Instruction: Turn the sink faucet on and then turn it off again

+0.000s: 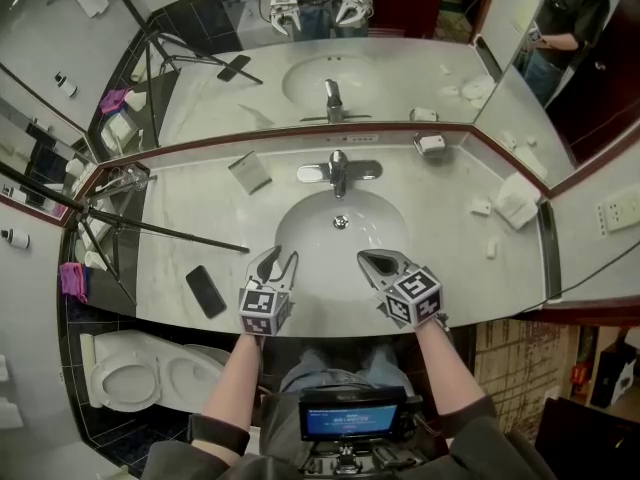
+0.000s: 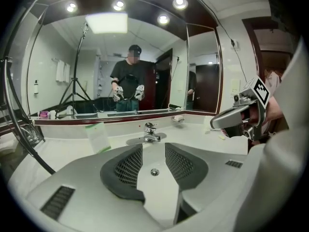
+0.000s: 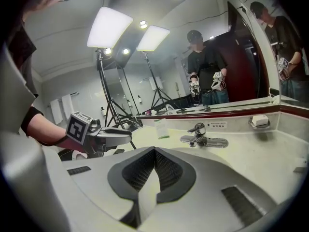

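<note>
**A:** Where are the two tongs?

**B:** Both hang over the near rim of the basin (image 1: 300,218), side by side and apart, each pointing ahead and slightly down. The left tongs (image 1: 278,260) are at the rim's left part and the right tongs (image 1: 368,259) at its right.

**A:** How do the jaws stand?

**B:** The left tongs are moderately wide, with a clear gap between the pads. Only the basin and its drain (image 2: 154,172) show through that gap, and nothing is gripped. The right tongs are closed, tips meeting, with nothing between them.

**A:** And the faucet?

**B:** The faucet (image 1: 338,171) stands ahead of both tongs, across the basin on its far rim. It lies on a line between the two tongs and is well apart from each. From the left tongs it sits straight ahead, just above the gap. From the right tongs it sits ahead and a little to the right.

**A:** What else is near?

**B:** A phone (image 1: 205,291) lies flat on the tabletop (image 1: 450,238), just left of the left tongs. A tripod leg (image 1: 160,230) slants across the tabletop further left. A small card (image 1: 250,171) stands ahead and left of the left tongs, beside the faucet. A soap dish (image 1: 431,144) sits ahead and right of the right tongs, at the mirror (image 1: 380,78). In the mirror the person shows, holding both tongs.
</note>
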`<state>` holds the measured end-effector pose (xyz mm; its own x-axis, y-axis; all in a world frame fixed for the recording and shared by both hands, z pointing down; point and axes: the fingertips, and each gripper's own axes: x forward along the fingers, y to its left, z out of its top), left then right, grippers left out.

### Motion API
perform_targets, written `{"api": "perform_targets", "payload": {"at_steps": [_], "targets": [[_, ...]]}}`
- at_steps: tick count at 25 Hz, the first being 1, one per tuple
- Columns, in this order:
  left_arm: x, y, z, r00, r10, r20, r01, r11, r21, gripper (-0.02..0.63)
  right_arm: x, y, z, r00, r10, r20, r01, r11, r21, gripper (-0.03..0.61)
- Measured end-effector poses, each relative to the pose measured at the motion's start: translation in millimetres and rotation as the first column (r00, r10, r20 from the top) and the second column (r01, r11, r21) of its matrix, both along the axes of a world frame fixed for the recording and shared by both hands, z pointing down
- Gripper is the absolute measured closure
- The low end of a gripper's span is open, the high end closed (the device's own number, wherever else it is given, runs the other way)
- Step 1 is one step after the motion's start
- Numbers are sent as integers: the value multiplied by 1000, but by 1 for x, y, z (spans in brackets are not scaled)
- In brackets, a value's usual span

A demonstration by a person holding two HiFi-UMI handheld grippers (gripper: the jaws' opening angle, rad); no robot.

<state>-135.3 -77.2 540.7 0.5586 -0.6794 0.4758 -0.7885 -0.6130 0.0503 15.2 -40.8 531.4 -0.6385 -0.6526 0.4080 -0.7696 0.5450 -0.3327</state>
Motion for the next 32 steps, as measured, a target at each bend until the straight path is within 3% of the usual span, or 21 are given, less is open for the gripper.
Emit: {"api": "perform_targets", "payload": {"at_steps": [8, 14, 17, 20, 25, 29, 32], "targets": [[31, -25, 18, 996, 72, 43, -72, 997, 9, 440, 14, -5, 13, 1000, 10, -15, -10, 1000, -21, 561], [58, -65, 51, 961, 157, 229, -183, 978, 99, 434, 17, -5, 31, 1000, 29, 4, -28, 999, -30, 561], [77, -93, 53, 917, 189, 351, -267, 945, 188, 434, 18, -2, 47, 999, 47, 16, -46, 997, -55, 561], [97, -119, 59, 859, 215, 465, -367, 892, 266, 434, 19, 4, 67, 998, 66, 24, -64, 995, -74, 561], [129, -156, 75, 769, 243, 591, -499, 805, 319, 434, 23, 15, 90, 995, 94, 32, -91, 991, -97, 561], [149, -173, 84, 726, 247, 641, -554, 762, 334, 434, 27, 26, 106, 992, 117, 46, -111, 988, -105, 561], [160, -182, 91, 701, 243, 670, -575, 749, 330, 434, 31, 33, 112, 990, 135, 48, -129, 985, -112, 561]]}}
